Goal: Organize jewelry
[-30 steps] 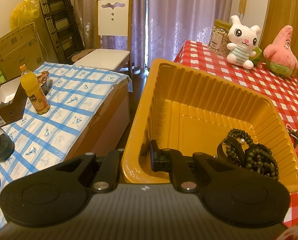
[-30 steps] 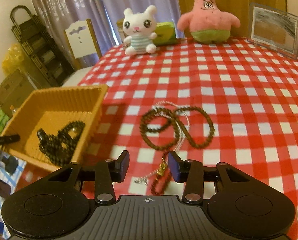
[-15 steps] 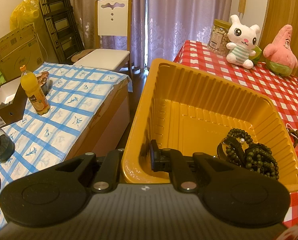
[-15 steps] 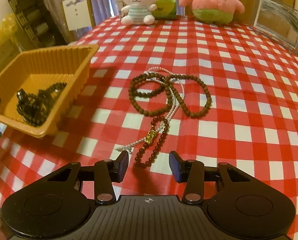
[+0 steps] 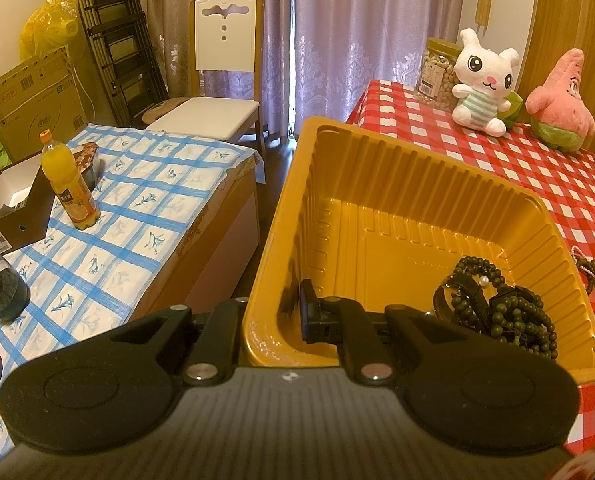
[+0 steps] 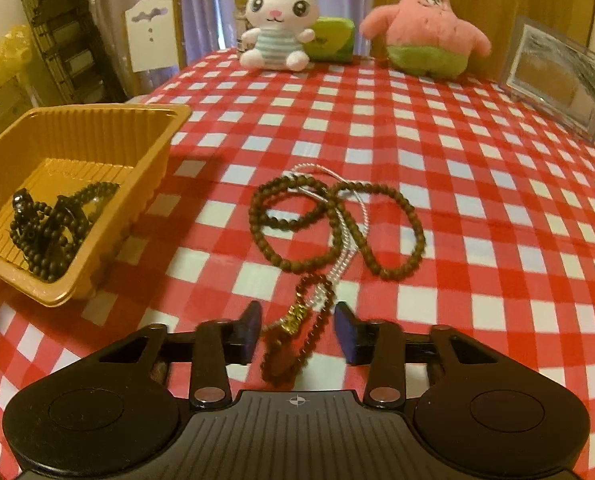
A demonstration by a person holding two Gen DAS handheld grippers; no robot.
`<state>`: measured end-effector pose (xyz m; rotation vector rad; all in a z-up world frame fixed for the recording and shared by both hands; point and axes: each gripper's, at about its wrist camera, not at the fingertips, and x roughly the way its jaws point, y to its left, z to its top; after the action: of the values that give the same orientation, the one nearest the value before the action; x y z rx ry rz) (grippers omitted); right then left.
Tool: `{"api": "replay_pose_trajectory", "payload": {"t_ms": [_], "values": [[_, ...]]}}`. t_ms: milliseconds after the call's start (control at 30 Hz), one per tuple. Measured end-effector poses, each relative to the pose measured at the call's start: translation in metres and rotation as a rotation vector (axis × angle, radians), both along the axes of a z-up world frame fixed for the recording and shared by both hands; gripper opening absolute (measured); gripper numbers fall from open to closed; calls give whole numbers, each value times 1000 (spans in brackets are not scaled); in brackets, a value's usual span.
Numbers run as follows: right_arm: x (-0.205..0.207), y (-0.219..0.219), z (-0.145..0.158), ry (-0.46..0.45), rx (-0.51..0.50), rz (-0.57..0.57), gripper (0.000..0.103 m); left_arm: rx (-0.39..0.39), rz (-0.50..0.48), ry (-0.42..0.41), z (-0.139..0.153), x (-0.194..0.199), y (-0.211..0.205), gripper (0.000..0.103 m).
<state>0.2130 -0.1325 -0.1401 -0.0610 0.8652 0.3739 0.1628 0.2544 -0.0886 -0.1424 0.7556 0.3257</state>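
Note:
My left gripper (image 5: 269, 320) is shut on the near wall of the yellow plastic tray (image 5: 417, 184), one finger outside and one inside. A pile of dark green beads (image 5: 509, 312) lies in the tray's right corner. In the right wrist view the tray (image 6: 97, 120) stands at the left on the red checked cloth. A brown bead necklace (image 6: 337, 232) and a white pearl strand (image 6: 349, 240) lie tangled mid-table. My right gripper (image 6: 297, 330) is low over a dark red bracelet with a gold charm (image 6: 293, 318). Its jaws are closing with the bracelet between them, and a gap shows at each pad.
A white plush rabbit (image 6: 275, 28), a pink star plush (image 6: 425, 36) and a green box (image 6: 331, 44) line the table's far edge, with a picture frame (image 6: 553, 88) at right. Left of the table stand a low blue-checked table (image 5: 109, 220), an orange bottle (image 5: 69, 184) and a chair (image 5: 217, 80).
The right gripper came down and forward to the dark red bracelet, which now lies between its fingers; the fingers stand closer together. The left gripper and the tray stayed still.

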Motion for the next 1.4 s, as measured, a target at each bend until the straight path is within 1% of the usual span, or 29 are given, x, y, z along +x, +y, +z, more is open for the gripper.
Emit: {"api": "replay_pose_trajectory", "payload": {"t_ms": [33, 133, 400, 467, 500, 533, 633, 733, 800, 933, 1133, 1267, 1400], "values": [[1, 2, -1, 4, -1, 3, 23, 0, 0, 0, 0, 0, 0, 10], [3, 5, -5, 12, -7, -11, 20, 1, 0, -1, 0, 0, 0, 10], [8, 1, -10, 28, 37, -76, 18, 0, 0, 2, 0, -1, 0, 10], [9, 3, -9, 25, 22, -85, 13, 0, -1, 2, 0, -1, 0, 10], [10, 3, -9, 24, 18, -81, 8, 0, -1, 2, 0, -1, 0, 10], [9, 2, -9, 25, 22, -78, 6, 0, -1, 1, 0, -1, -1, 10], [7, 0, -9, 27, 24, -87, 6, -1, 0, 2, 0, -1, 0, 10], [4, -4, -6, 32, 50, -98, 5, -1, 0, 3, 0, 0, -1, 10], [3, -8, -1, 26, 72, -103, 5, -1, -1, 2, 0, 0, -1, 10], [3, -22, 14, 28, 166, -143, 5, 0, 0, 2, 0, 0, -1, 10], [2, -41, 46, -6, 253, -181, 5, 0, -1, 2, 0, 0, -1, 10], [2, -45, 69, -38, 285, -172, 5, 0, -1, 1, 0, 0, -1, 10], [3, -39, 88, -65, 323, -143, 5, 2, -3, 1, -1, 0, -3, 10]]}}
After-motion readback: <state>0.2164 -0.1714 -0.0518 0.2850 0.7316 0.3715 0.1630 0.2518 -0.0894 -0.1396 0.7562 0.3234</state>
